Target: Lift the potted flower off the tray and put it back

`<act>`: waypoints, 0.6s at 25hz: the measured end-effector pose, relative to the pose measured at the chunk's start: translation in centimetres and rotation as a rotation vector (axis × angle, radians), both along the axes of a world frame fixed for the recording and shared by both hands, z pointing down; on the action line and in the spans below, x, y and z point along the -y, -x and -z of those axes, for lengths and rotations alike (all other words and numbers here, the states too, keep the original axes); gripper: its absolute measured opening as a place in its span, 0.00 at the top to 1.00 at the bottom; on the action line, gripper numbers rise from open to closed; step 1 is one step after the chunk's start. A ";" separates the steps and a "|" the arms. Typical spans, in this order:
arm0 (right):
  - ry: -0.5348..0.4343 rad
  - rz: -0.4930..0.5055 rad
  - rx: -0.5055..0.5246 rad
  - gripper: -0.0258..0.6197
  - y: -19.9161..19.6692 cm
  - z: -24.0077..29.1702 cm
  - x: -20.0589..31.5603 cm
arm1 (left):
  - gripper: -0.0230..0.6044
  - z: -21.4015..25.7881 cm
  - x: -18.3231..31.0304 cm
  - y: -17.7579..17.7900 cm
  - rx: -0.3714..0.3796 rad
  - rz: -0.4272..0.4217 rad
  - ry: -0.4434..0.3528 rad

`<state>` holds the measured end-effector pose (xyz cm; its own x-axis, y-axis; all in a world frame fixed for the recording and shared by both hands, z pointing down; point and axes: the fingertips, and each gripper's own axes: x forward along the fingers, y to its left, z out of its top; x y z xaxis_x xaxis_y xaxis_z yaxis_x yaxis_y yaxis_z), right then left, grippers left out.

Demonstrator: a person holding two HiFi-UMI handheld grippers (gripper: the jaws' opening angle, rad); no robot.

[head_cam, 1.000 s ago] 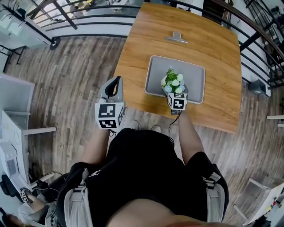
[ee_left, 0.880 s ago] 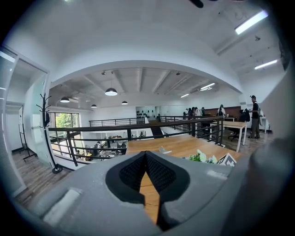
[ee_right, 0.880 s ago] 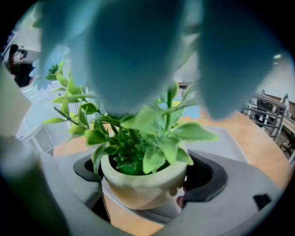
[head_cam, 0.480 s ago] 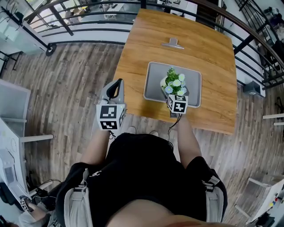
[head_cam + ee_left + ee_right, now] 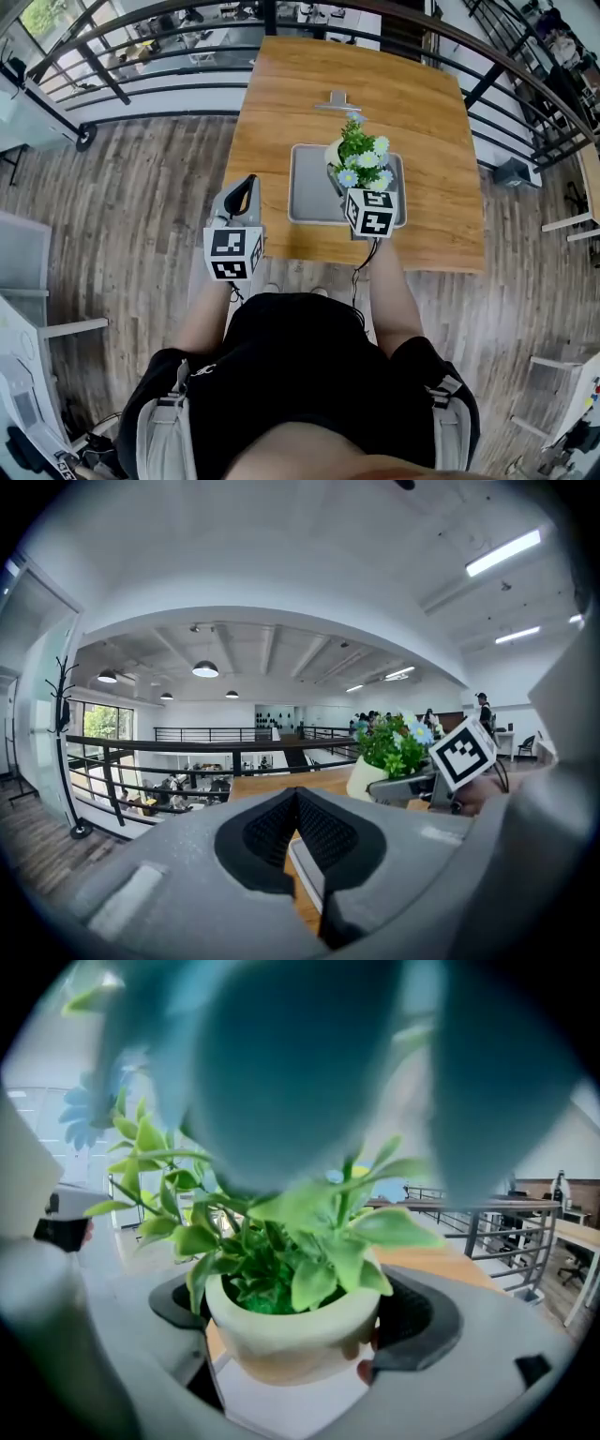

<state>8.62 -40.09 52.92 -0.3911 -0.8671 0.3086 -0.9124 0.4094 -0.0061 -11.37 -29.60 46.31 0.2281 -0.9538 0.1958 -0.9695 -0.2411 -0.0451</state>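
Observation:
The potted flower (image 5: 361, 155), green leaves with white and blue blooms in a cream pot (image 5: 291, 1335), hangs above the grey tray (image 5: 309, 192) on the wooden table (image 5: 281, 112). My right gripper (image 5: 354, 187) is shut on the pot, whose sides sit between its dark pads (image 5: 427, 1321). Leaves and a blurred bloom fill most of the right gripper view. My left gripper (image 5: 242, 192) is held over the floor, left of the table's near corner, shut with nothing between its jaws. From the left gripper view I see the flower (image 5: 392, 745) and the tray's edge (image 5: 305, 864) beyond the left gripper (image 5: 296, 795).
A small metal clip-like stand (image 5: 337, 99) lies on the table beyond the tray. A black railing (image 5: 141, 70) runs round the table's far and left sides. Wood-plank floor (image 5: 141, 187) lies to the left, with other furniture at the right edge.
My right gripper has risen with the pot, which now sits higher and larger above the tray. The left gripper has barely shifted.

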 end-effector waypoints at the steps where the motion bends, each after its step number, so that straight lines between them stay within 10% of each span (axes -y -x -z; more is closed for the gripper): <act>1: -0.014 -0.009 0.005 0.17 -0.1 1.3 -0.1 | 0.94 0.0 0.2 -0.3 -0.002 -0.011 -0.002; 15: -0.115 -0.164 0.043 0.17 -4.7 12.6 -4.4 | 0.94 1.0 2.5 -5.6 -0.040 -0.153 -0.014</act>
